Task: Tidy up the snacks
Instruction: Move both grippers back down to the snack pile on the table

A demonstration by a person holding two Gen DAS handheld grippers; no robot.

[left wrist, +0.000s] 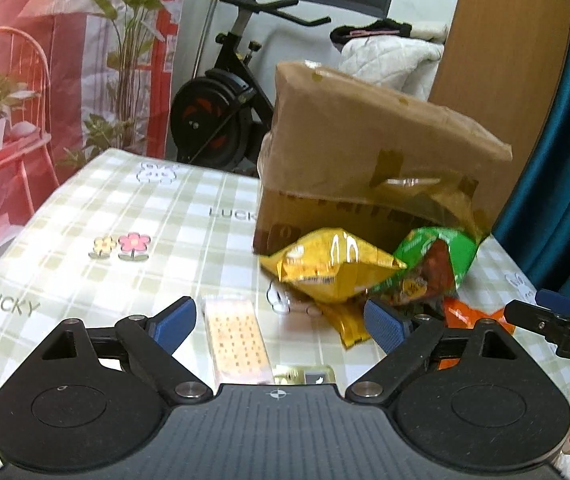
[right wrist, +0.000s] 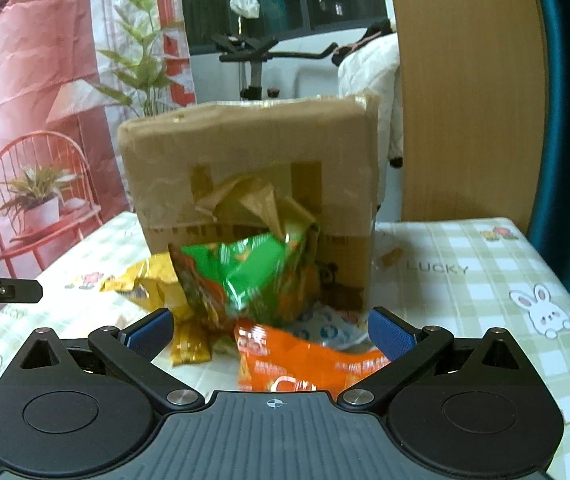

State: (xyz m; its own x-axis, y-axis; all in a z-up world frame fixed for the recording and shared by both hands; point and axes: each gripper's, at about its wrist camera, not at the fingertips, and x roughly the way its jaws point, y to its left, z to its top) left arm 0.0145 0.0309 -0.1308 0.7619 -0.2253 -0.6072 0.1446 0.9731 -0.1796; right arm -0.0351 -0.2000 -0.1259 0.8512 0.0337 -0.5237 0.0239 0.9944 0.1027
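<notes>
Cardboard filled the left wrist view: a brown box [left wrist: 365, 152] stood on the checked counter [left wrist: 85, 240], with a yellow snack bag [left wrist: 333, 268] and a green snack bag [left wrist: 433, 264] against its base. The left claw [left wrist: 281, 326] stood apart over a clear cracker packet [left wrist: 237, 340], gripping nothing. In the right wrist view, the right claw [right wrist: 273, 332] stood apart, empty, above an orange snack bag [right wrist: 305, 360].

Orange bag [right wrist: 285, 364] btwn my right fingers: lower part hidden under my gripper body. Green bag [right wrist: 253, 276] ahead is blurred, print unreadable. Clear packet [left wrist: 237, 340] btwn my left fingers: near end hidden too. Box [right wrist: 253, 184] lettering smeared.
</notes>
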